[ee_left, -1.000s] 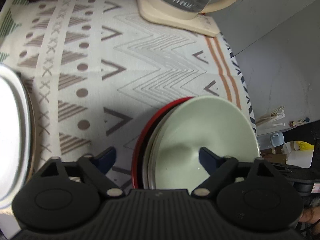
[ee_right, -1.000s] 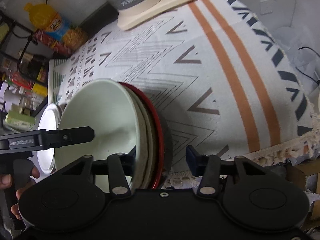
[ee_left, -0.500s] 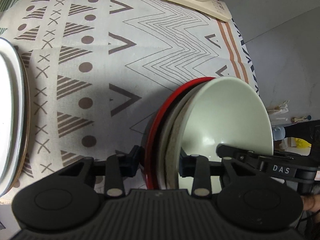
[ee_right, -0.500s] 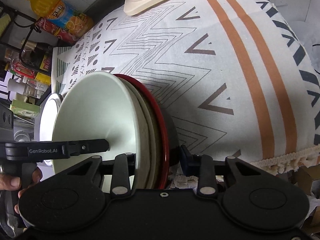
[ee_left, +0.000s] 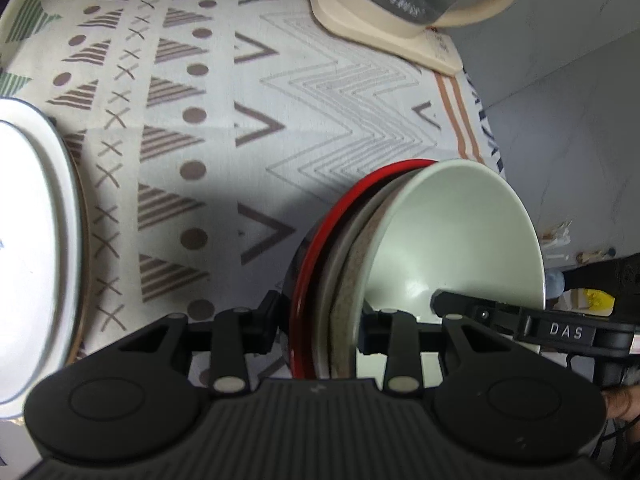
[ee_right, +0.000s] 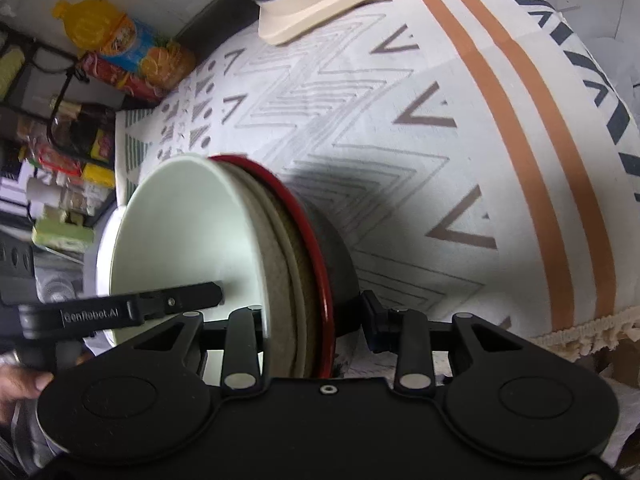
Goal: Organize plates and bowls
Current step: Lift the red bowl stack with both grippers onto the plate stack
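Note:
A stack of nested bowls sits near the tablecloth's front edge: a pale green bowl (ee_left: 452,240) (ee_right: 188,232) inside a speckled beige one (ee_left: 360,264), inside a dark bowl with a red rim (ee_left: 320,240) (ee_right: 316,248). My left gripper (ee_left: 320,324) is shut across the stack's rim on one side, with one finger inside the green bowl and one outside the dark bowl. On the opposite side my right gripper (ee_right: 316,320) is shut across the rim in the same way. Each gripper's finger shows inside the green bowl in the other's view.
A white plate (ee_left: 32,260) (ee_right: 105,240) lies to the left of the stack. A glass kettle on a cream base (ee_left: 400,0) (ee_right: 320,0) stands at the back. Bottles and packets (ee_right: 120,40) line the far left. The tablecloth's fringed edge (ee_right: 580,332) drops off at the right.
My left jaws, wide open around the stack's rim a second ago, have shut on it. My right jaws have tightened on the opposite rim. The stack now looks tilted up.

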